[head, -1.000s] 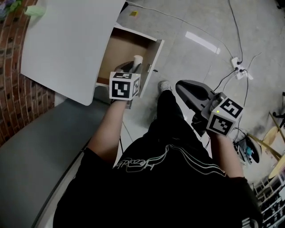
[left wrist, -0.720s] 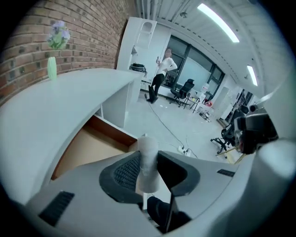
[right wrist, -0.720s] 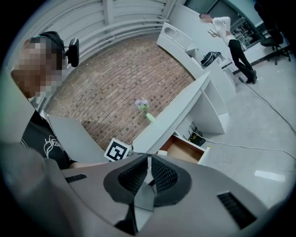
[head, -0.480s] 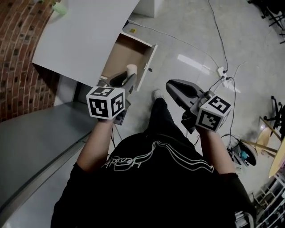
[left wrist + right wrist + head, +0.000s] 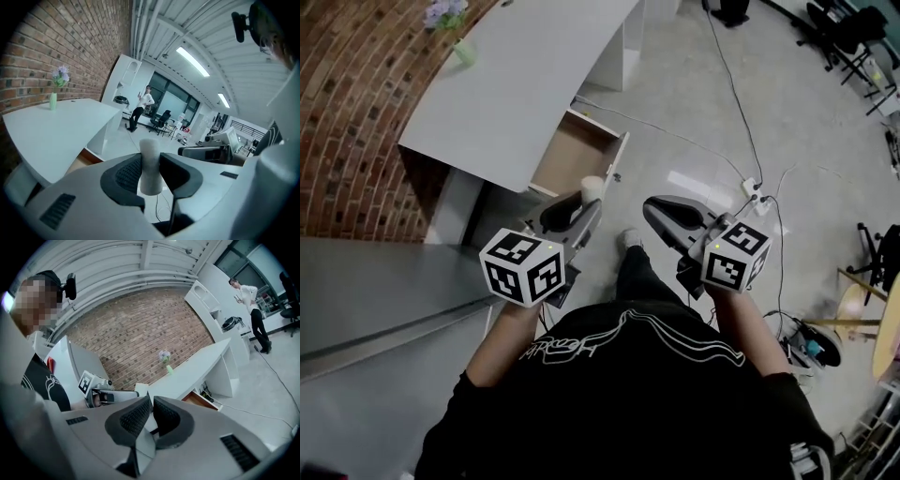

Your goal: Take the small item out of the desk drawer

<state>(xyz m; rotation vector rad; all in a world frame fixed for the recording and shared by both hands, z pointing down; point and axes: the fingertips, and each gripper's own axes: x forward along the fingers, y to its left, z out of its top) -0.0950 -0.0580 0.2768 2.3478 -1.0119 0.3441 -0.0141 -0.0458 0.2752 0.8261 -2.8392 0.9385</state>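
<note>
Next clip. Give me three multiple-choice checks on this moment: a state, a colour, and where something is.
1. The desk drawer is: A open; B shut; C missing.
2. The vase on the desk is: A red; B green; C black.
3. The small white cylinder is: A in the drawer; B beside the vase; C between the left gripper's jaws.
Key: 1 A, its wooden inside shows in the head view; 2 B, pale green under purple flowers; 3 C, both jaws press its sides.
</note>
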